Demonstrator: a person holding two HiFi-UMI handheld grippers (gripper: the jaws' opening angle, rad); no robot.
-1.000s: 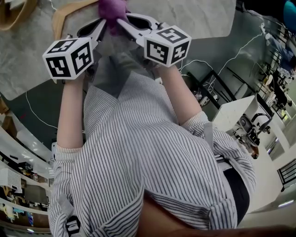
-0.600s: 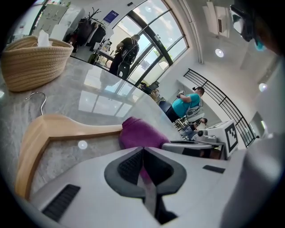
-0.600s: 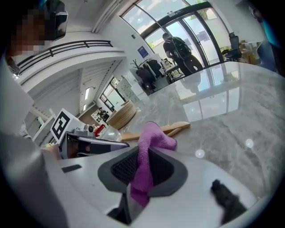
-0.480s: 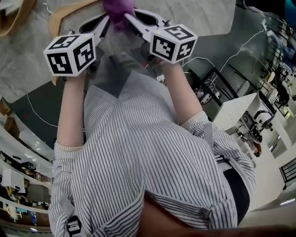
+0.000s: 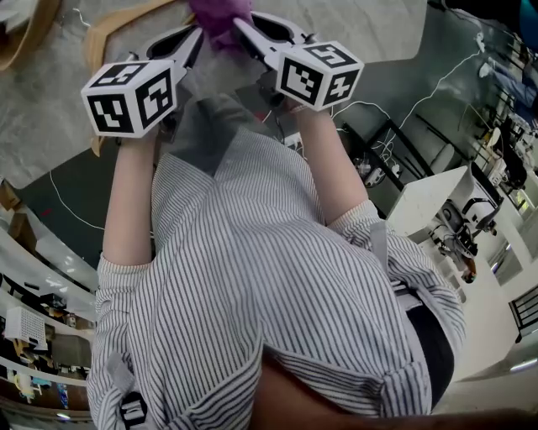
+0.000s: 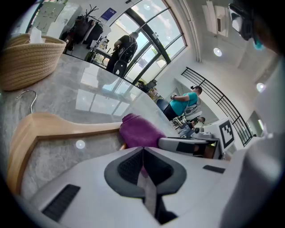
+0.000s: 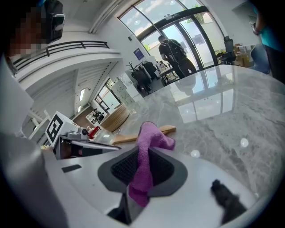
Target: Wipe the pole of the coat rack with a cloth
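The cloth (image 7: 149, 147), purple and bunched into a thick strip, is clenched between the jaws of the right gripper (image 7: 141, 156). One end hangs out behind the pads towards the camera, and the other pokes past the tips and flops over to the right. Its long axis lies along the jaws and points away from the person, towards the wooden hanger (image 7: 133, 137).

The jaws of the left gripper (image 6: 143, 153) are pressed together. A thin purplish sliver shows in the seam, so they seem to pinch an edge of the cloth, though little of it shows there. The rest of the cloth bulges just beyond those tips and covers part of the hanger's arm.

In the head view the two grippers converge at the top of the frame. The cloth (image 5: 218, 15) sits between their tips and is cut off by the upper edge, so its far end cannot be seen. Whether it touches the hanger or the marble table (image 7: 222, 120) beneath cannot be told.

Each gripper's marker cube sits above a forearm, the left (image 5: 130, 97) and the right (image 5: 324, 74). The person's striped shirt (image 5: 252, 277) fills the lower frame. A woven basket (image 6: 26, 58) stands on the table beyond the hanger's wire hook (image 6: 26, 95).
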